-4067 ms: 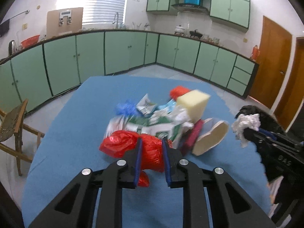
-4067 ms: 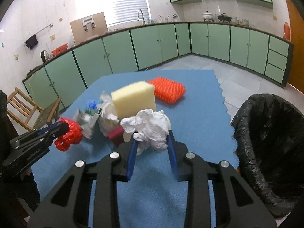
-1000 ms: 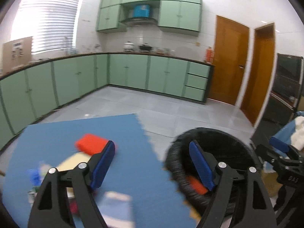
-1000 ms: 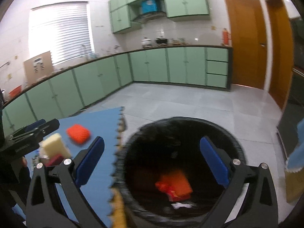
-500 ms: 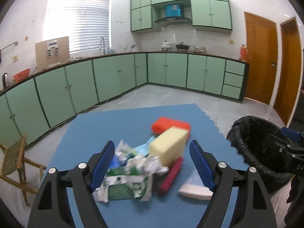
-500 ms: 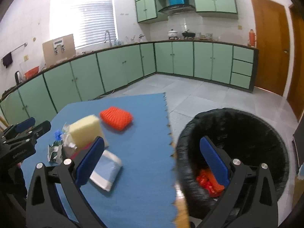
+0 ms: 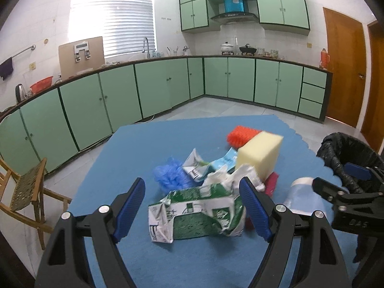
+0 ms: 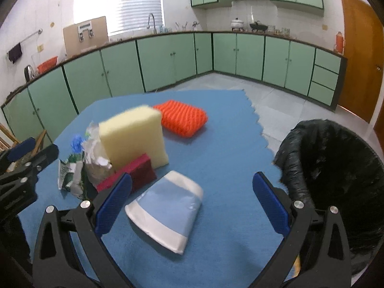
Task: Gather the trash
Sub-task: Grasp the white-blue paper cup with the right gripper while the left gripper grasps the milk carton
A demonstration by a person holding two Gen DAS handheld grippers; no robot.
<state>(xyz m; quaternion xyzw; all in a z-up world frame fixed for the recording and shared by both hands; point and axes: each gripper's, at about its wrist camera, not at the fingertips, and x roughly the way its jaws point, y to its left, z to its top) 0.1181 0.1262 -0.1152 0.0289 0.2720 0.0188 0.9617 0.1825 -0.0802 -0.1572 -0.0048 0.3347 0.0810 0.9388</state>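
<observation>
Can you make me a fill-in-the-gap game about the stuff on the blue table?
1. The crumpled green and white carton lies between the open fingers of the ____ gripper.
2. The yellow foam sponge block leans on a dark ____ sponge.
3. The bin beside the blue mat is lined with a ____ bag.

Missing words: left; red; black

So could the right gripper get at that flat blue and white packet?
Probably yes: the right gripper is open, the blue and white packet lies flat between its fingers, nothing covering it.
</observation>
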